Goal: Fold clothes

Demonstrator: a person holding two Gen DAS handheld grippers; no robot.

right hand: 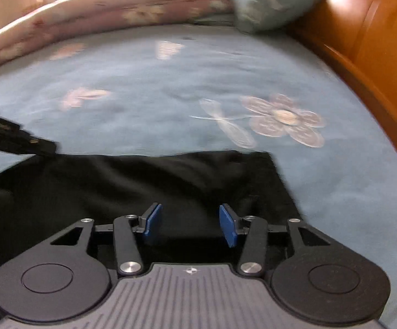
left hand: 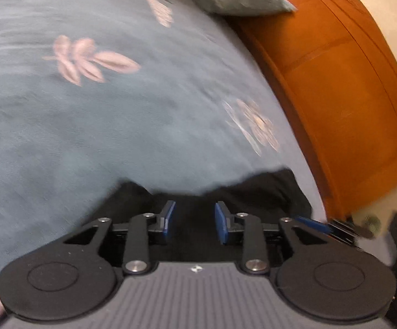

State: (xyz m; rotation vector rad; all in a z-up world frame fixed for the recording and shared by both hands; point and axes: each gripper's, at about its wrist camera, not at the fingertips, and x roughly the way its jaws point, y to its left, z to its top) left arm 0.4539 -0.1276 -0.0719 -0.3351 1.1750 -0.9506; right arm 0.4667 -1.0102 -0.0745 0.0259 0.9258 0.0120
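A: One black garment (right hand: 149,186) lies spread on the blue bed (right hand: 171,82), its far edge roughly straight and its right corner squared. Both claws hang over its near part, and both views are smeared by motion.

B: State of the claws?

A: Right claw (right hand: 188,226): pads parted, nothing between them, dark cloth below. Left claw (left hand: 195,223): likewise released, pads apart over the cloth. In the right view the left claw's tip shows at the garment's left edge; whether it touches the cloth cannot be told.

B: Step in hand?

A: By judgement, between grips. The flat, squared outline fits either a garment laid out for a fold or one that carries a fold already; layers cannot be counted in black cloth. Any further grip calls for each claw to close on an edge or corner, pinching a known number of layers, and for the two to travel level so the cloth does not skew.

B: Surroundings?

A: Flower print (right hand: 283,119) beyond the garment; pillow (right hand: 266,2) and pink quilt (right hand: 102,13) at the far end; wooden bed frame (right hand: 376,54) on the right.

B: Hidden?

A: Near edge of the garment, behind the claw bodies; its kind, sleeves or legs, not readable. The person holding the claws is out of frame.
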